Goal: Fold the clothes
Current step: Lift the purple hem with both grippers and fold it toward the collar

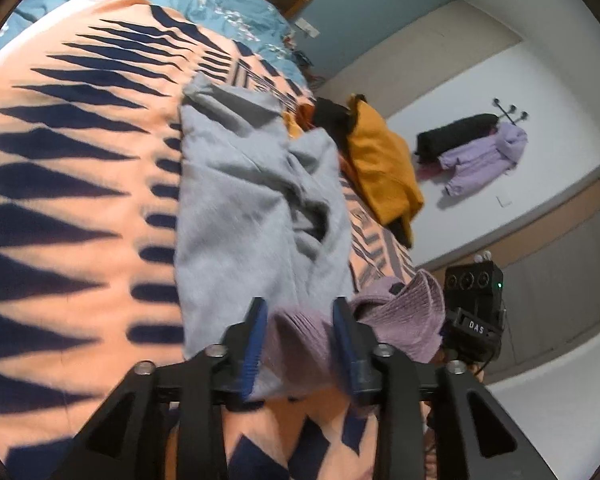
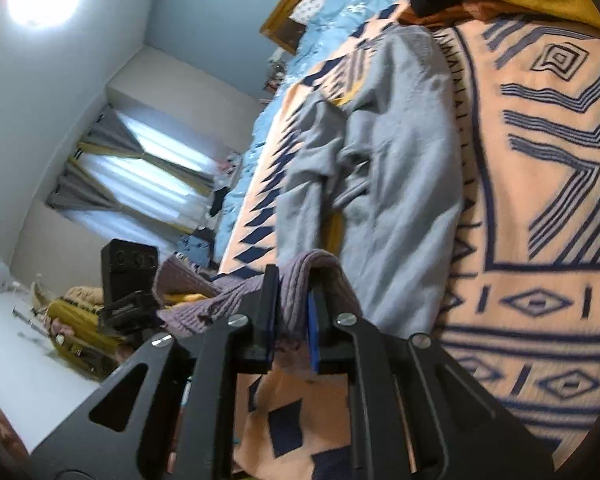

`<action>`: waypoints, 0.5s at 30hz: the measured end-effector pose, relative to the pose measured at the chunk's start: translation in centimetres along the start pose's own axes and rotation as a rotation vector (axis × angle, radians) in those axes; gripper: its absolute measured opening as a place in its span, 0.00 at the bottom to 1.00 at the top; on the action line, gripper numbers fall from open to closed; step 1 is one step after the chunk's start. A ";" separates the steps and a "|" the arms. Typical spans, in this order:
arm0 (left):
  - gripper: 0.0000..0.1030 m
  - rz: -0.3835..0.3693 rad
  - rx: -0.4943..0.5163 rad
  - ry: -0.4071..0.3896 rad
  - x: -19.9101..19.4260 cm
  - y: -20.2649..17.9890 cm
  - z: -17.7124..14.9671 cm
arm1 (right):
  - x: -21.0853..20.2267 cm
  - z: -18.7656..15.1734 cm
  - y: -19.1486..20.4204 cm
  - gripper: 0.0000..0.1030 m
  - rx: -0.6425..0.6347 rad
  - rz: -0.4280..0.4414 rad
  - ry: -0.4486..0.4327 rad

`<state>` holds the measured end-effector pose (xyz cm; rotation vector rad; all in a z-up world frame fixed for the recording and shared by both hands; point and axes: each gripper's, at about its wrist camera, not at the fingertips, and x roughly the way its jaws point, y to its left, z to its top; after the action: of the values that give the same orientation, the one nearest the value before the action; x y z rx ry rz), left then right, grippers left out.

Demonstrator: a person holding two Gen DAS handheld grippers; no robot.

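So you're early: right tongs [image 2: 294,312] clamp the purple knit [image 2: 228,300], left tongs [image 1: 300,344] loosened around it, grey top [image 1: 236,216] unfolded on the bed [image 1: 60,200].

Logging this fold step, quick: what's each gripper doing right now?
Left gripper: jaws apart, the purple knit lies between them, not pinched.
Right gripper: shut on the purple knit's other end.

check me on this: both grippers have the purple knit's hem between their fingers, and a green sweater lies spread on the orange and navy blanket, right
Not quite: the spread sweater is pale grey-blue, not green, as the right wrist view shows. The rest stands: the purple knit sits between the fingers of the right gripper and the left gripper, over the orange and navy blanket.
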<state>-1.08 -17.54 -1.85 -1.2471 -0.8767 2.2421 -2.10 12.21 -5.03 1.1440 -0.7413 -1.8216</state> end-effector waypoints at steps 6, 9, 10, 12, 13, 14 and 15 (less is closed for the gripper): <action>0.35 0.044 -0.015 -0.002 1.1 1.4 1.2 | 0.4 1.1 -1.2 0.21 0.017 -0.048 -0.012; 0.39 0.081 -0.001 -0.009 1.3 1.9 1.1 | 0.1 1.6 -1.3 0.24 -0.008 -0.067 -0.029; 0.41 0.083 0.005 -0.009 1.4 2.1 1.1 | 0.0 1.7 -1.3 0.25 -0.015 -0.069 -0.035; 0.51 0.072 0.029 -0.016 1.2 2.2 0.9 | -0.3 2.0 -1.4 0.49 -0.027 -0.073 -0.048; 0.53 0.066 0.045 -0.022 1.1 2.2 0.8 | -0.7 1.9 -1.5 0.54 -0.036 -0.074 -0.056; 0.56 0.059 0.065 -0.025 1.0 2.0 0.7 | -0.8 1.8 -1.3 0.56 -0.053 -0.080 -0.058; 0.60 0.050 0.094 -0.026 0.9 1.7 0.6 | -0.9 1.7 -1.2 0.56 -0.072 -0.086 -0.057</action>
<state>-2.16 -18.35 -3.35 -1.2121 -0.7482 2.3156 -3.83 13.62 -4.96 1.0958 -0.6627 -1.9444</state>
